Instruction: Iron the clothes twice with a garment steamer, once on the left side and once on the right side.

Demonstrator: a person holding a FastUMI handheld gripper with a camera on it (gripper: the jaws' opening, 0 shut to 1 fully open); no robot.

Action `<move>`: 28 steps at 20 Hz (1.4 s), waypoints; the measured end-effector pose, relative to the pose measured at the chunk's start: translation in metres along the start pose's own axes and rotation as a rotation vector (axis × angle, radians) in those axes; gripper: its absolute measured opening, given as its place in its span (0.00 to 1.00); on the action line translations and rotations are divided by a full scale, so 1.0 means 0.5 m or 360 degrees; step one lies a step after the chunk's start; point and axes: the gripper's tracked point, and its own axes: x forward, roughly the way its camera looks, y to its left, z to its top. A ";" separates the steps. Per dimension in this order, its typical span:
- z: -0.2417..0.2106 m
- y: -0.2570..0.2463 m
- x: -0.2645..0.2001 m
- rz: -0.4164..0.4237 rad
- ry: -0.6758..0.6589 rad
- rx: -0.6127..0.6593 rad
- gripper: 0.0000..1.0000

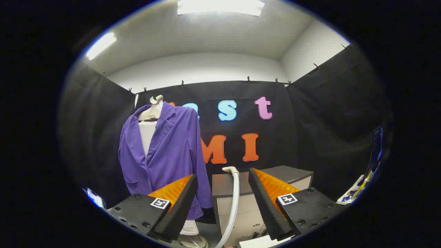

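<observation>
A purple jacket (170, 156) hangs on a pale hanger (154, 108) over a white form, beyond my left finger. My gripper (223, 184) is open, with nothing pressed between its fingers. In the gap between the fingers a white steamer hose (234, 199) rises to a pale curved end near the cabinet top. The steamer head itself is hidden from view. The jacket's lower right hem hangs just behind my left finger.
A grey cabinet (293, 174) stands beyond the fingers, to the right of the jacket. A white stand base (193, 239) shows below the jacket. A phone (94, 197) sits low on the left, and a colourful object (365, 181) leans on the right.
</observation>
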 end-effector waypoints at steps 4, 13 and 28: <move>-0.009 -0.004 0.007 -0.0007 0.0020 0.0015 0.98; -0.005 -0.016 0.000 -0.0047 0.0013 0.0017 0.98; 0.010 0.008 0.006 0.0006 -0.0005 0.0021 0.98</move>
